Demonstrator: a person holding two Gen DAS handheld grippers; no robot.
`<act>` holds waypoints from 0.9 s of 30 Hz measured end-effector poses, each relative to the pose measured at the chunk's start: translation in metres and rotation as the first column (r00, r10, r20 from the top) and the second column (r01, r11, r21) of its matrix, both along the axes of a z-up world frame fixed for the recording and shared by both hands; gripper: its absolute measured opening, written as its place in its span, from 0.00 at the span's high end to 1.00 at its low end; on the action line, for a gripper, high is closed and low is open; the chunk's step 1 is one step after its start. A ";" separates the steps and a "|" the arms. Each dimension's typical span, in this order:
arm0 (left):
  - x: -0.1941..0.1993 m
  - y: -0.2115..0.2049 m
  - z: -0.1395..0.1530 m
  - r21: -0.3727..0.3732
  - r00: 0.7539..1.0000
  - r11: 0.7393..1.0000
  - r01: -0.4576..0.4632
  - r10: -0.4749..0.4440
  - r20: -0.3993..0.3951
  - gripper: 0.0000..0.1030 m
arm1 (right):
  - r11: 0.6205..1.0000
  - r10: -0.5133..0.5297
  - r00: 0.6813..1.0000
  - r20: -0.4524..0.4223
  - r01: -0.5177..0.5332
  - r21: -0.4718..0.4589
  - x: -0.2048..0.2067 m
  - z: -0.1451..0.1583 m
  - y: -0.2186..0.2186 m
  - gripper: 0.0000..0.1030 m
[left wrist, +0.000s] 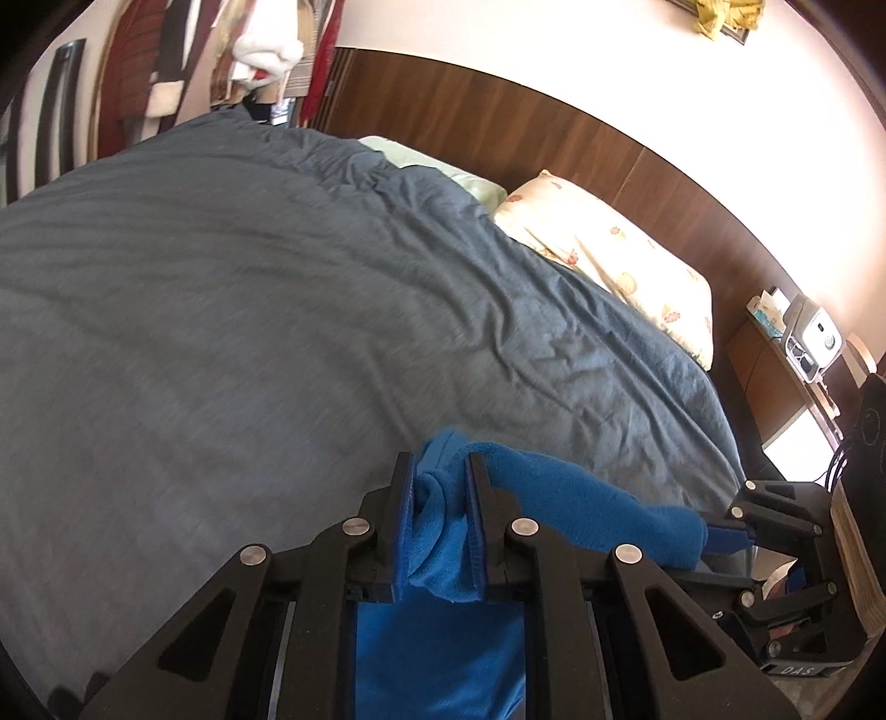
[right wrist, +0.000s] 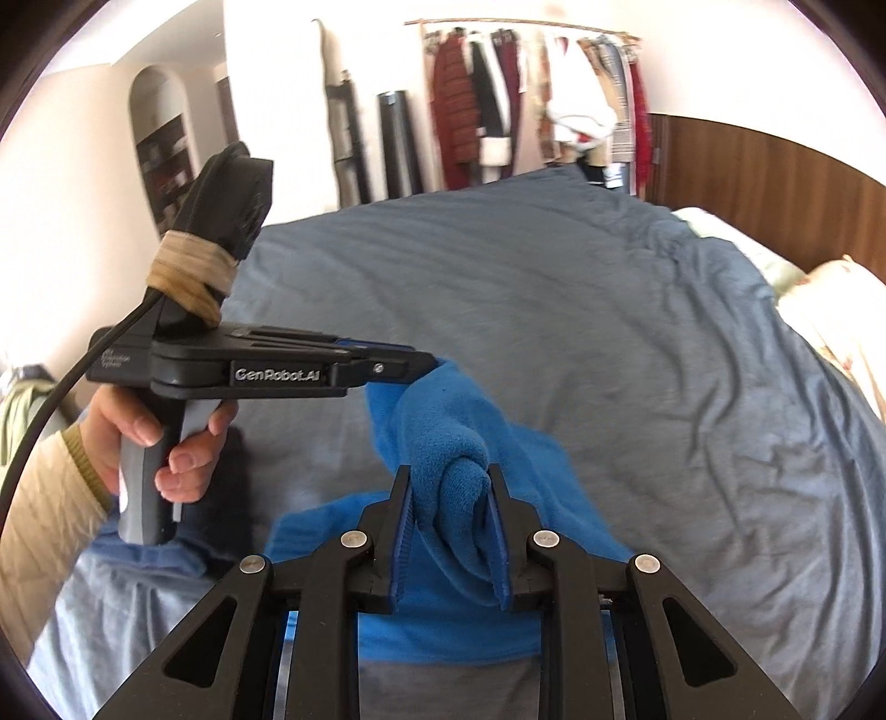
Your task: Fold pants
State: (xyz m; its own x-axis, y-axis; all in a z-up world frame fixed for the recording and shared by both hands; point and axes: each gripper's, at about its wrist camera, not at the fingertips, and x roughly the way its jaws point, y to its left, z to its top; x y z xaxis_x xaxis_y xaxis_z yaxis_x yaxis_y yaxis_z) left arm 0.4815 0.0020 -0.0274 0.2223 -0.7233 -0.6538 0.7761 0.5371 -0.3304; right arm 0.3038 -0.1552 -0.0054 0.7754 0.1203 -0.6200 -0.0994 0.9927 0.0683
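Grey duvet [left wrist: 249, 310] – blue pants [left wrist: 581, 504] stretched between left gripper [left wrist: 440, 498] and right gripper [right wrist: 448, 498], both pinching fabric.

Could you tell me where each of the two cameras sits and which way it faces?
Left wrist: on the left gripper, looking down across the bed toward the headboard; right gripper at right.
Right wrist: on the right gripper, facing the clothes rail; left gripper and hand at left.
Shared: both grippers shut on the blue pants, bed, pillows.
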 end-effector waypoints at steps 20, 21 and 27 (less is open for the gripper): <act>-0.032 0.091 -0.034 0.193 0.965 0.958 -0.210 0.235 -0.117 0.63 | 0.983 0.181 0.965 -0.187 -0.184 0.005 -0.014 -0.065 0.075 0.76; -0.034 0.092 -0.034 0.190 0.952 0.951 -0.244 0.272 -0.141 0.60 | 0.981 0.189 0.963 -0.192 -0.194 -0.007 -0.016 -0.069 0.077 0.76; -0.054 0.089 -0.045 0.127 0.849 0.910 -0.395 0.414 -0.329 0.57 | 0.970 0.227 0.951 -0.211 -0.240 -0.039 -0.030 -0.080 0.090 0.76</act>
State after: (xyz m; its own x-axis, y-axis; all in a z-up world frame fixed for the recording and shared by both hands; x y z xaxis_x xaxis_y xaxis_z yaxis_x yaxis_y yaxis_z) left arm 0.4275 0.0907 -0.0721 0.2441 -0.5808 -0.7766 0.3307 0.8027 -0.4963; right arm 0.2738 -0.0652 -0.0857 0.5869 0.2379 -0.7739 -0.3196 0.9463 0.0486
